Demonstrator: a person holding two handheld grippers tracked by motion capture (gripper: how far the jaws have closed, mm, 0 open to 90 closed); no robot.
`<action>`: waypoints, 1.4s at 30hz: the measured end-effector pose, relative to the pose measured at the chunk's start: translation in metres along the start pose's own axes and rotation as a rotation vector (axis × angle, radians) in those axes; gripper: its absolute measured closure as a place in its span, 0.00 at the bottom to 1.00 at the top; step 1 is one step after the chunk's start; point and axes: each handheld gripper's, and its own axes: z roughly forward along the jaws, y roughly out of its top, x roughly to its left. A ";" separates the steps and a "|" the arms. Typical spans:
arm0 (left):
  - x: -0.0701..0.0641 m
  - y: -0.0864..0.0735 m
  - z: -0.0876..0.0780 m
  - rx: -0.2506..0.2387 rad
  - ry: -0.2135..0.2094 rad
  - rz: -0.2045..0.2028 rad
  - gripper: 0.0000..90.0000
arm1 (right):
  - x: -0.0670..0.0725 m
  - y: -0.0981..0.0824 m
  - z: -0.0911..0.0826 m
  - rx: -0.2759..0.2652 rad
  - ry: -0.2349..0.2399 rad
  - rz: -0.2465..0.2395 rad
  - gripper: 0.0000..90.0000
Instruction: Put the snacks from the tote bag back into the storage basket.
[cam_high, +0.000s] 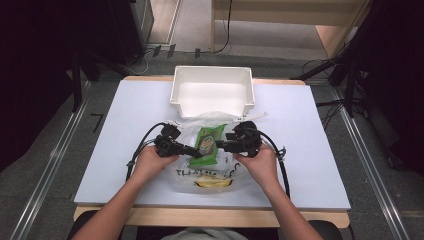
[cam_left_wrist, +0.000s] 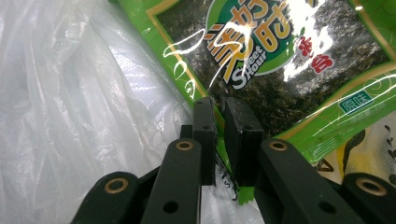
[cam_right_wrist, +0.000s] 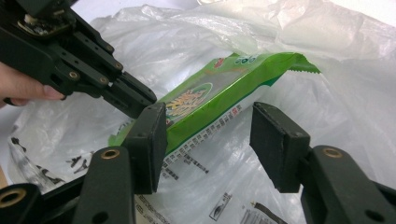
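A white counter (cam_high: 310, 150) with a pale wooden front edge is seen from above, set on a grey floor (cam_high: 45, 150) crossed by metal rails, with dark stands and loose cables at the room's far side. A white plastic bin (cam_high: 212, 90) is placed at the counter's far edge. Just in front of it, a crumpled clear plastic bag (cam_high: 220, 175) is spread on the counter, and a green snack packet (cam_high: 210, 145) is held over the bag between two hand-held tools.

The left gripper (cam_left_wrist: 219, 135) is pressed nearly together, pinching the packet's sealed edge; in its own view a thin slit is left between the pads. The right gripper (cam_right_wrist: 208, 144) is spread, its pads standing either side of the packet's long edge, one pad close against the wrapper and the other apart from it; no pinch is made.

Dark printing on the bag is partly folded under and cannot be read. A yellow shape (cam_high: 212, 182) inside the bag is veiled by the plastic and cannot be identified. The person's forearms are cut off at the lower edge.
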 end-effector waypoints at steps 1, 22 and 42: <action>0.000 0.000 0.000 0.000 -0.001 -0.001 0.93 | 0.000 0.000 0.000 -0.002 0.000 0.004 0.52; -0.009 0.000 0.009 0.008 -0.030 0.014 0.92 | -0.011 0.000 0.015 0.083 -0.009 0.096 0.45; -0.015 0.002 0.015 0.004 -0.039 0.028 0.91 | -0.010 0.001 0.030 0.153 0.079 0.116 0.57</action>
